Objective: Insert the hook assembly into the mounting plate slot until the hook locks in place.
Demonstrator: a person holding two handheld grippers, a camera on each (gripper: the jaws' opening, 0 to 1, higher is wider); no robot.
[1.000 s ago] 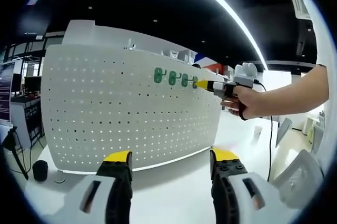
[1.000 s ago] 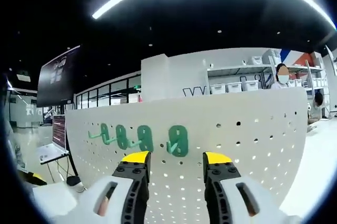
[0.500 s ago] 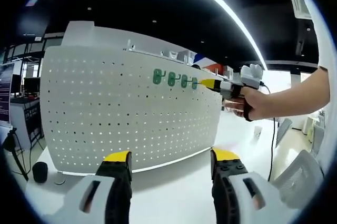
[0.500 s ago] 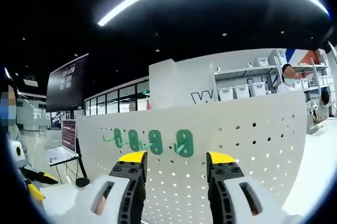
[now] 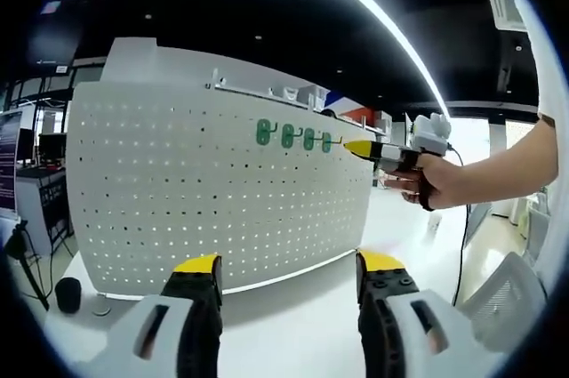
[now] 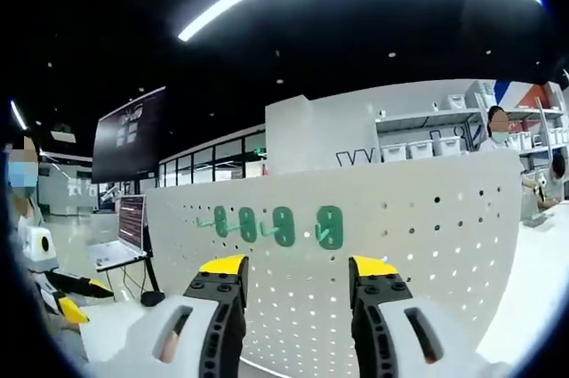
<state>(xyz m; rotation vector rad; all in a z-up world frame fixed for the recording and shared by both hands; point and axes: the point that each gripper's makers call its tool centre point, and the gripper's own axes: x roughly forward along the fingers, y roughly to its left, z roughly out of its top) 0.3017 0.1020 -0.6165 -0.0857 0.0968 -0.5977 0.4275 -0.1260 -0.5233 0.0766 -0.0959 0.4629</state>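
Observation:
A white pegboard mounting plate (image 5: 178, 209) stands upright on the table. Several green hooks (image 5: 296, 137) sit in a row near its top edge; in the right gripper view the green hooks (image 6: 283, 225) run across the pegboard (image 6: 436, 245) just above my jaws. My left gripper (image 5: 289, 264) is open low in front of the board, with nothing between its yellow tips. My right gripper (image 5: 358, 147) comes in from the right in a hand (image 5: 431, 184), its yellow tip a little right of the last hook. In its own view the right gripper (image 6: 298, 266) stands open and holds nothing.
A white table (image 5: 293, 325) carries the board, with a small black round object (image 5: 67, 293) at its left end. A laptop (image 6: 117, 252) and a dark wall screen (image 6: 129, 133) lie to the left. Shelves with white bins (image 6: 418, 142) and a person stand behind.
The right gripper has drawn back to the right, away from the last green hook. In its own view the hooks have slid right and shrunk slightly. The left gripper has barely moved.

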